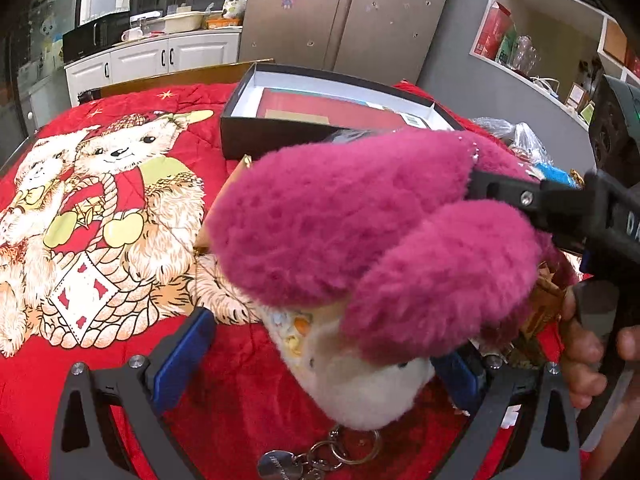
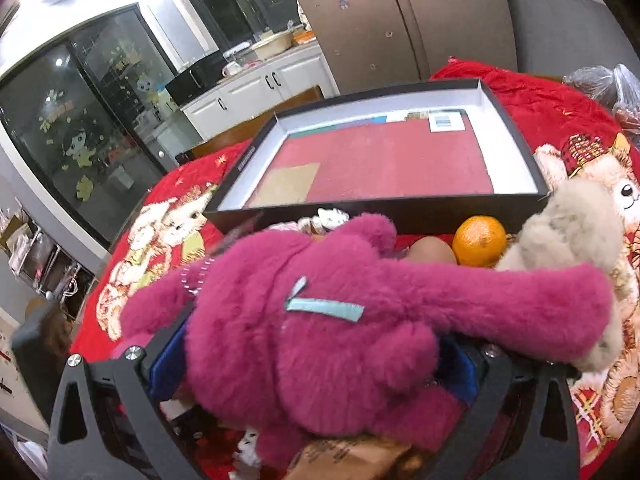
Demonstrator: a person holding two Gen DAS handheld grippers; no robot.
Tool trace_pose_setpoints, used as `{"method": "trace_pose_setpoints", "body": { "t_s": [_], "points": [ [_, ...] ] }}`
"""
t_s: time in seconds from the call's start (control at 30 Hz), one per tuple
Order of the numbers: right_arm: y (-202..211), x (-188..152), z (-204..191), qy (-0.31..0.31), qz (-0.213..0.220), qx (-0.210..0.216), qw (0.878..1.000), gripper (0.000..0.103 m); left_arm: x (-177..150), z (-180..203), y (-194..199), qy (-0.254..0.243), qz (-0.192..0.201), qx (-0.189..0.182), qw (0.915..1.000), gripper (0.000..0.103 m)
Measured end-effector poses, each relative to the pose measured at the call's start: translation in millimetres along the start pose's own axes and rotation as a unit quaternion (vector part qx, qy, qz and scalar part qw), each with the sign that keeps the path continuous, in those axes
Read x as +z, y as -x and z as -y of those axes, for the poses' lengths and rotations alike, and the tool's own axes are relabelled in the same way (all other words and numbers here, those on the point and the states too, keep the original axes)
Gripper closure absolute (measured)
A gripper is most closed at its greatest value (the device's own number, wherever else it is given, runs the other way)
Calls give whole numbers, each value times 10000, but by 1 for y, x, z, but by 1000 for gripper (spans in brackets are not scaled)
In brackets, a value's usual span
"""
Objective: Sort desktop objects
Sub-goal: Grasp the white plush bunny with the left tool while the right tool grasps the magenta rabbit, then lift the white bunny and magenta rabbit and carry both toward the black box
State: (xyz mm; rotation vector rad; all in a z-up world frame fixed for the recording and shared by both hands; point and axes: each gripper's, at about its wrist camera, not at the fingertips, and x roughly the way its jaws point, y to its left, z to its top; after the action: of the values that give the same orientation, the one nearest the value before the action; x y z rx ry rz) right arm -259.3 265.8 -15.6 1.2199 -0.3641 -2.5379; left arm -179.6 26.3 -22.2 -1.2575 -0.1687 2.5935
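A magenta plush toy (image 1: 340, 220) with a white furry part (image 1: 360, 384) hangs over the red bear-print blanket (image 1: 100, 184). My right gripper (image 1: 500, 196) reaches in from the right in the left wrist view and is shut on the toy. In the right wrist view the toy (image 2: 320, 320) fills the gap of the right gripper (image 2: 316, 364) between the blue pads (image 2: 168, 364). My left gripper (image 1: 320, 360) is open, with the white part between its fingers and its left pad (image 1: 180, 360) well apart from the toy. The open black box (image 2: 360, 208) lies just beyond.
An orange (image 2: 478, 240), a brown egg-like object (image 2: 432, 250) and a beige plush (image 2: 572, 220) lie by the box's front wall. A keyring (image 1: 320, 460) lies under the left gripper. Plastic bags (image 1: 520, 140) sit at the right. A hand (image 1: 588, 360) holds the right gripper.
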Motion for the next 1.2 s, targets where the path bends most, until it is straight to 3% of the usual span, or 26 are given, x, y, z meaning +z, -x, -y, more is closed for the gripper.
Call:
{"method": "trace_pose_setpoints", "body": {
  "t_s": [0.27,0.33,0.4,0.57,1.2],
  "points": [
    [7,-2,-4,177,131,-82,9997,12,2,-5,3,74,74,-167,9998,0],
    [10,-2,-5,204,149,-105,9996,15,2,-3,5,32,134,-244,9996,8],
    [15,-2,-5,173,164,-98,9997,20,1,1,7,-75,175,-368,9991,26],
    [29,4,-5,100,267,21,9996,26,0,7,12,-230,273,-456,9983,45],
    [143,18,-48,590,1470,138,9873,27,1,1,39,-293,629,-604,9958,59]
  ]
}}
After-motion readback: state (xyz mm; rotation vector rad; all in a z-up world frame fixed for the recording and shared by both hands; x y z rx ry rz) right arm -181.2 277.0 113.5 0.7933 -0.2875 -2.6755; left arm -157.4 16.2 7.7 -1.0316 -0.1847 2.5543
